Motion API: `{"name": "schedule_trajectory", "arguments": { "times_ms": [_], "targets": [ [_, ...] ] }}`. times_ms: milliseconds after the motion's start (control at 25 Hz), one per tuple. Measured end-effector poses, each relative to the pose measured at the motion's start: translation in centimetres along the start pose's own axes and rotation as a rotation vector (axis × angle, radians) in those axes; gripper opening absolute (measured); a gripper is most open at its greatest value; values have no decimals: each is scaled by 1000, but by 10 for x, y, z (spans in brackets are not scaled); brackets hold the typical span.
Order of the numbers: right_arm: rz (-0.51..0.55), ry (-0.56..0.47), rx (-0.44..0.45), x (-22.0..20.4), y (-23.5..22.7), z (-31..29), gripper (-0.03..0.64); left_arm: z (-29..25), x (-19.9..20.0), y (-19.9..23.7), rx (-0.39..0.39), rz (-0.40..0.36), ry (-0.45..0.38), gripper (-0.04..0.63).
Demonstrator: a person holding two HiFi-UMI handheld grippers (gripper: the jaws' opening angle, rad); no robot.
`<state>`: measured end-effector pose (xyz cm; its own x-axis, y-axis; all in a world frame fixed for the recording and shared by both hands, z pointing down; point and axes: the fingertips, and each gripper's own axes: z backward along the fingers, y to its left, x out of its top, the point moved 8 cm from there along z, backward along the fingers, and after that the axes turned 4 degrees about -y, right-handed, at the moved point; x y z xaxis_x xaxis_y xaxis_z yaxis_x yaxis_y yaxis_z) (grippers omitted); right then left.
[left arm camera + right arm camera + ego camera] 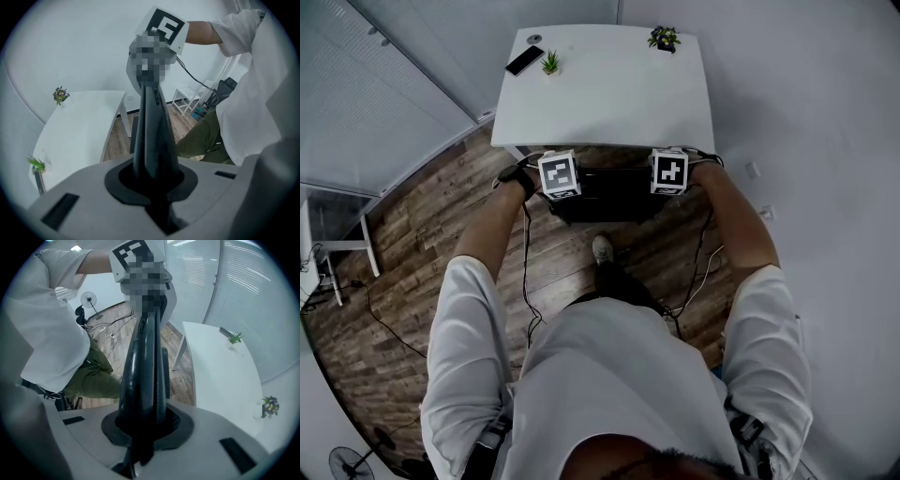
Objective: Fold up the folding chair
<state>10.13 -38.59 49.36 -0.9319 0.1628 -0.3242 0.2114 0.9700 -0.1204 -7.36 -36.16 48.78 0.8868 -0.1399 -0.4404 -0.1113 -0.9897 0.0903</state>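
White-shirted person [619, 375] leans over a black folding chair [609, 192], one tool at each side.
Jaws of the left tool [153, 185] and the right tool [140, 427] are pinched on the chair's dark edge, which rises between them as a thin, flat slab, with glossy rounded tubing on the right. From above it is a narrow dark bar over the wooden floor [422, 281], between the person's shoe [602, 248] and the white surface [609, 94].

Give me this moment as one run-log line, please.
left gripper: shut on folding chair | right gripper: shut on folding chair | location: before white table
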Motion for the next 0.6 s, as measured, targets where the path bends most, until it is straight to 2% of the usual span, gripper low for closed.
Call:
{"name": "schedule_trajectory", "arguments": {
  "times_ms": [600],
  "targets": [
    [-34,-5,37,-18,-73,-10,71,-20,-3,79,-47,3,6,49]
  ]
}}
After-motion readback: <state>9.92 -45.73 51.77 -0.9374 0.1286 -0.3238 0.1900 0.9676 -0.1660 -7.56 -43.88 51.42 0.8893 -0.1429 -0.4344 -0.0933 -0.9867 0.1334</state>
